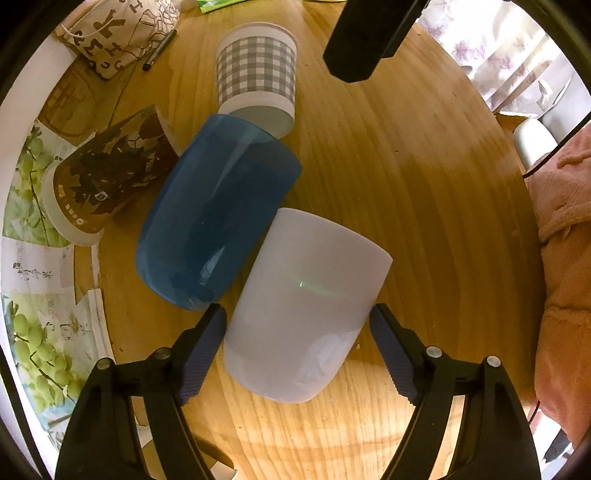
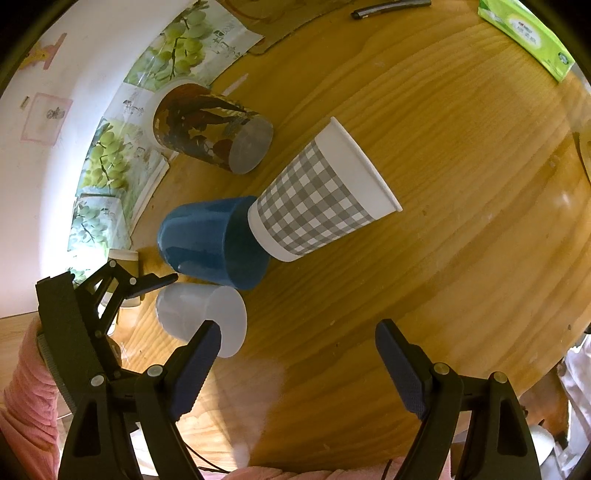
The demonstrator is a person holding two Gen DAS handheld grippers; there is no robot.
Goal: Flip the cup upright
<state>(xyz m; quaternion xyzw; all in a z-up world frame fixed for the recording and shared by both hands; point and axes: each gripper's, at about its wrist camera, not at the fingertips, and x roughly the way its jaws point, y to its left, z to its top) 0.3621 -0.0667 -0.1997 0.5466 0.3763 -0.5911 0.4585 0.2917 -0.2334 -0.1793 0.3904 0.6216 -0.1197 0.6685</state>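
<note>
A white cup lies on its side on the round wooden table, base toward my left gripper. The left gripper is open, one finger on each side of the cup's base end, not clamped. The white cup also shows in the right wrist view, with the left gripper at it. A blue cup lies on its side touching the white cup. A grey checked paper cup and a brown printed paper cup also lie on their sides. My right gripper is open and empty above bare table.
A patterned cloth pouch and a pen lie at the far left. A green tissue box sits at the table's far edge. Grape-print papers line the wall side. The right gripper's body hangs over the table's far side.
</note>
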